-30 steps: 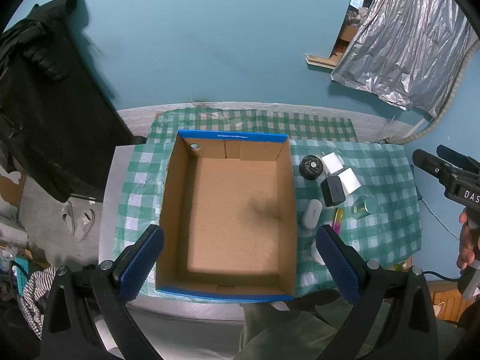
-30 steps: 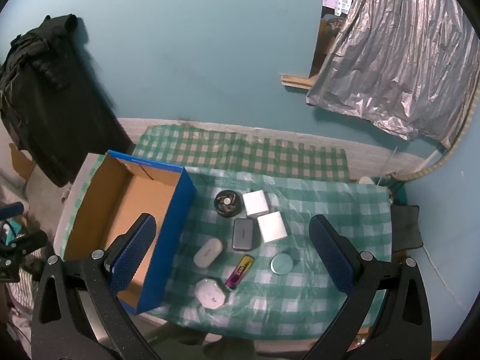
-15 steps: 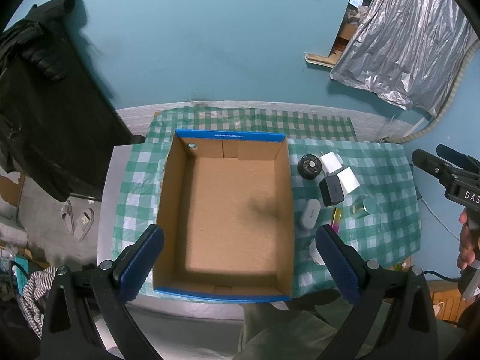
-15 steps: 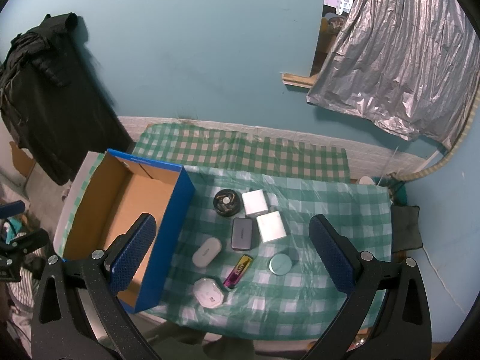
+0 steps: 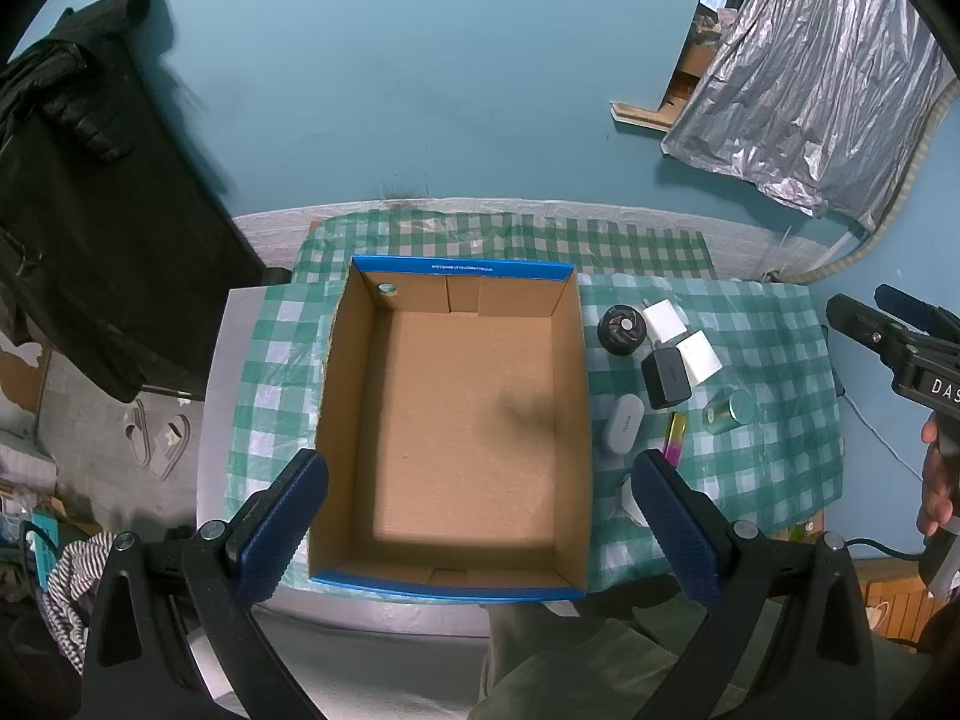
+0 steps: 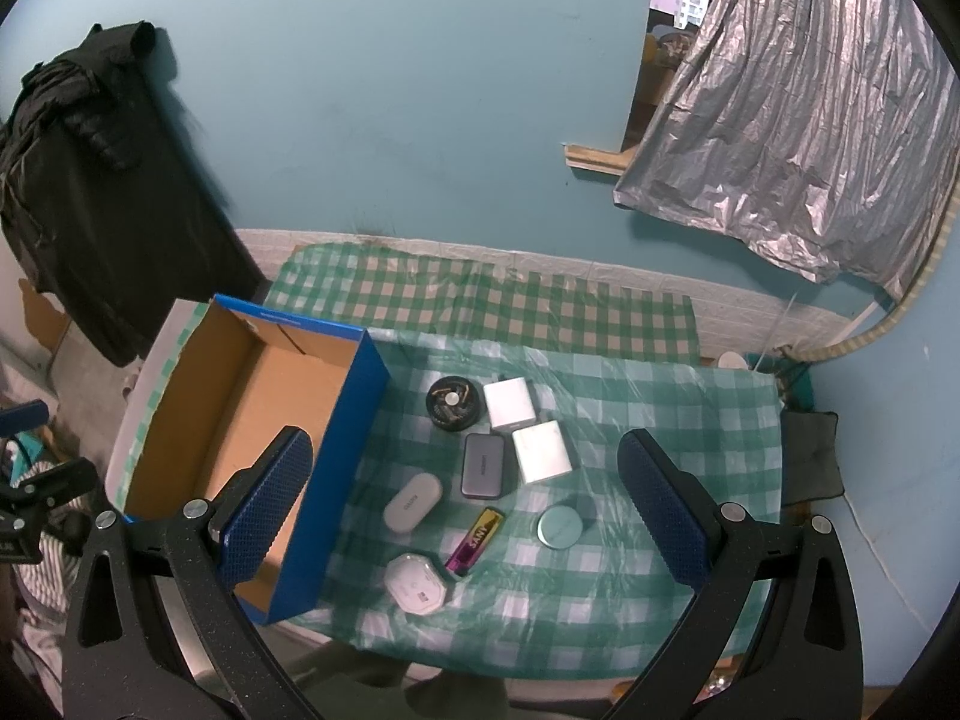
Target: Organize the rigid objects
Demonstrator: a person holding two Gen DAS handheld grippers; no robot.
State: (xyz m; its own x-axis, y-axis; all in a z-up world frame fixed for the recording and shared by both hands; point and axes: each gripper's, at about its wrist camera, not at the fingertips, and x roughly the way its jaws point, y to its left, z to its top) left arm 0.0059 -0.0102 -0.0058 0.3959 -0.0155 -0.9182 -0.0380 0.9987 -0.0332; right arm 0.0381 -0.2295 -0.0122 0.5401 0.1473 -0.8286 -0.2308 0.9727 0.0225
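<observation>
Your left gripper (image 5: 477, 516) hangs above the cardboard box (image 5: 462, 420) with jaws spread wide and empty, aimed down at the box's bare floor. Your right gripper (image 6: 462, 504) hangs likewise wide apart and empty above the checked cloth (image 6: 648, 396); the small objects lie between its fingers: black round case (image 6: 453, 404) at 12 o'clock, teal tin (image 6: 560, 527) at 3 o'clock, white oval case (image 6: 412, 503) at 9 o'clock, the box beyond it

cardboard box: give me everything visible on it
The cardboard box is an open-topped rectangular carton, blue outside with small white print on the far rim, plain brown inside. A small round hole or grommet shows in its far-left inner corner. It looks empty. It sits upright on the checked tablecloth, left of the small items; neither gripper touches it.
</observation>
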